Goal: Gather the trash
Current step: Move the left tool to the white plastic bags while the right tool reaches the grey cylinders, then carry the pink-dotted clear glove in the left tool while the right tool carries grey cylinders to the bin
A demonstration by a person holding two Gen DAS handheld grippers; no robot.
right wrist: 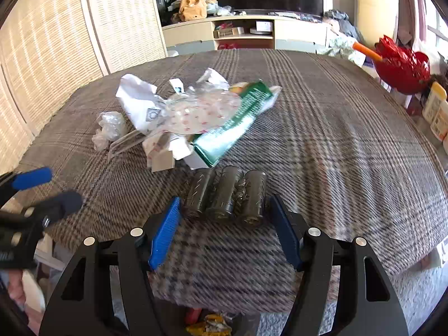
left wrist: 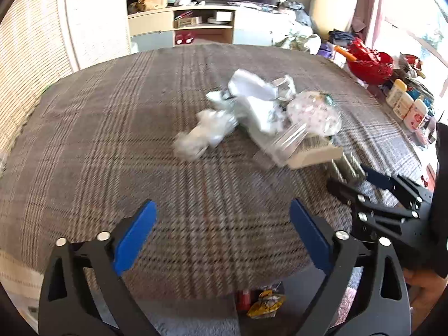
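Three dark cylinders (right wrist: pixel 224 196) lie side by side between our right gripper's (right wrist: pixel 224 229) wide-open, empty fingers, near the trash pile (right wrist: pixel 182 117), so we should straddle all evenly before closing.

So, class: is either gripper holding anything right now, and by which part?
Nothing is held. The left gripper is open over bare cloth; the right gripper is open, facing three dark canisters.

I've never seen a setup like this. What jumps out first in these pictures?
A heap of crumpled white paper, clear plastic and a green wrapper lies mid-table on the plaid tablecloth. Three dark cylinders lie side by side before the open right gripper. A shiny red ornament sits at the far right edge.
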